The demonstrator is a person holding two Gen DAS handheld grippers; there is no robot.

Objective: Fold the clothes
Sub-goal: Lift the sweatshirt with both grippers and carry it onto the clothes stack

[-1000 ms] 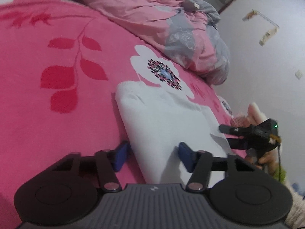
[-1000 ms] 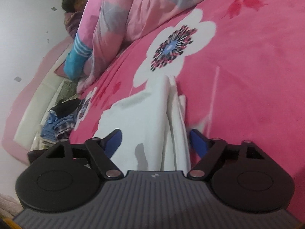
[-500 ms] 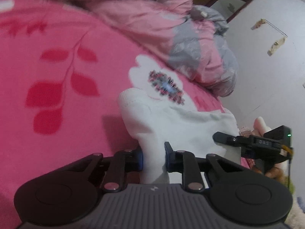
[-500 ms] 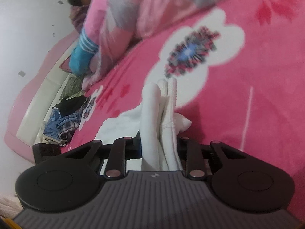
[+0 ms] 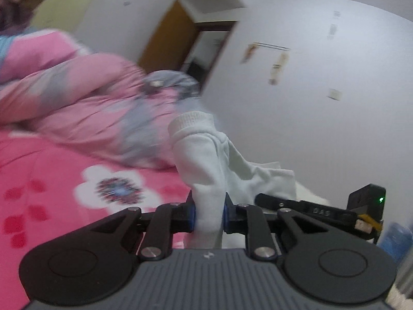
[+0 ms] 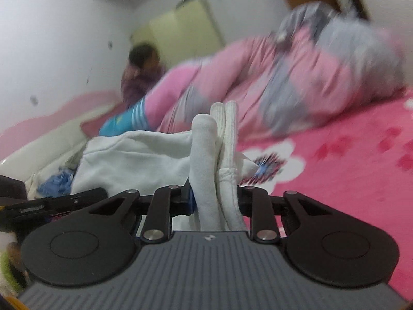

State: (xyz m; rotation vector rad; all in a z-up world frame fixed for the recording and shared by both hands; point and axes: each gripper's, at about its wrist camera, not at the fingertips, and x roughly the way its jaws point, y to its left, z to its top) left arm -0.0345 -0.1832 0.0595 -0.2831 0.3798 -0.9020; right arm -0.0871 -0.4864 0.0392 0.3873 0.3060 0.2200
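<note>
A white knitted garment (image 5: 206, 160) hangs in the air above the pink flowered bedspread (image 5: 51, 188), stretched between both grippers. My left gripper (image 5: 208, 213) is shut on one bunched end of it, the ribbed hem sticking up past the blue pads. The right gripper's body (image 5: 309, 210) shows at the right of the left wrist view. In the right wrist view my right gripper (image 6: 215, 201) is shut on the other end of the white garment (image 6: 134, 162), with several folded layers standing upright between its fingers. The left gripper's body (image 6: 51, 205) shows at the lower left there.
A crumpled pink and grey quilt (image 5: 98, 98) is heaped at the far side of the bed. A person (image 6: 140, 72) sits by the headboard beyond it. A pile of blue clothes (image 6: 55, 184) lies at the bed's edge. White walls and a wooden door (image 5: 167, 38) stand behind.
Both grippers closed on the ends of the white garment, which lay flat on the bed, and lifted it up. Both views now look level across the room instead of down at the bedspread.
</note>
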